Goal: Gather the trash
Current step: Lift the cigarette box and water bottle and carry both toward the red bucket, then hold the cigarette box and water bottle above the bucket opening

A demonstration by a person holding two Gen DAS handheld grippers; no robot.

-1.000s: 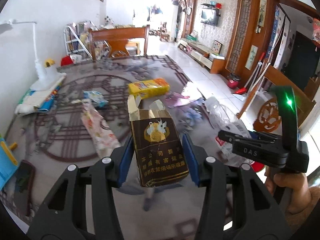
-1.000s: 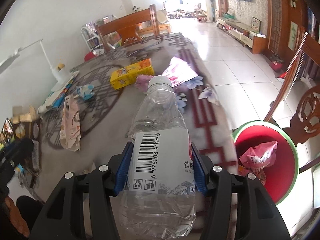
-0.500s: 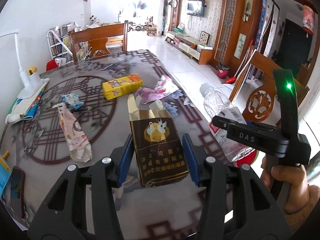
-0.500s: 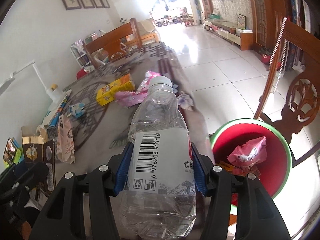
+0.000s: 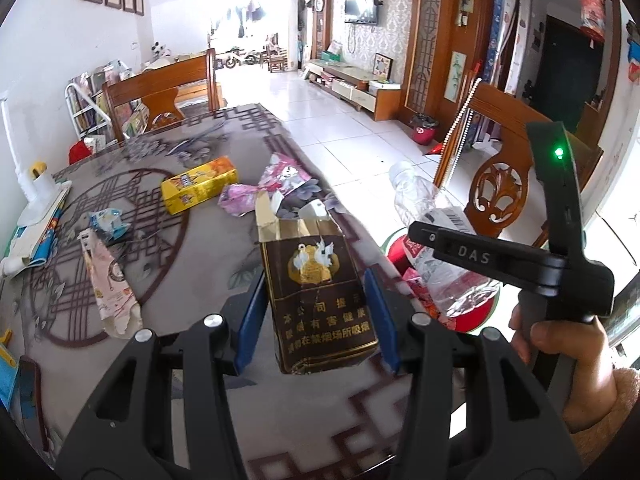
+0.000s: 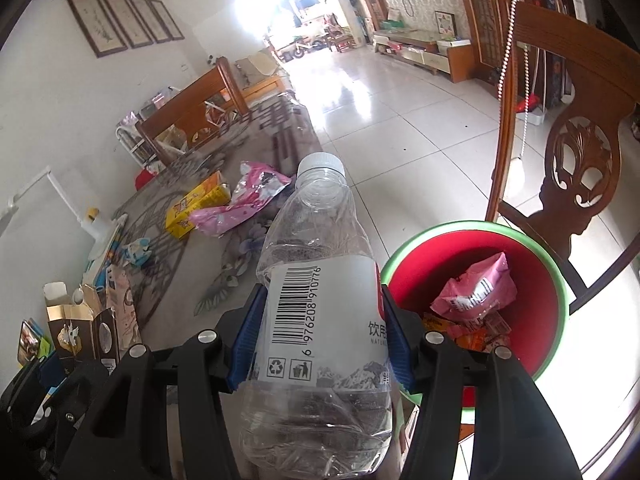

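Observation:
My left gripper (image 5: 316, 312) is shut on a torn brown cigarette carton (image 5: 316, 284) and holds it above the table's near right part. My right gripper (image 6: 320, 328) is shut on an empty clear plastic bottle (image 6: 320, 272) with a white label, held beside the red bin with a green rim (image 6: 560, 280) off the table's right edge. The bin holds a pink wrapper (image 6: 476, 292) and other snack wrappers. In the left wrist view the bottle (image 5: 432, 232) hangs over the bin (image 5: 396, 246). The carton also shows in the right wrist view (image 6: 80, 332).
On the patterned table (image 5: 192, 280) lie a yellow box (image 5: 200, 184), pink wrappers (image 5: 276, 180), a small blue wrapper (image 5: 106, 220) and a long pale wrapper (image 5: 110, 284). A white lamp base (image 5: 38, 192) stands at the left. A carved wooden chair (image 6: 576, 160) stands behind the bin.
Both grippers have moved right toward the table's edge. The bottle now sits closer to the bin, which fills more of the right wrist view. Both grips are unchanged.

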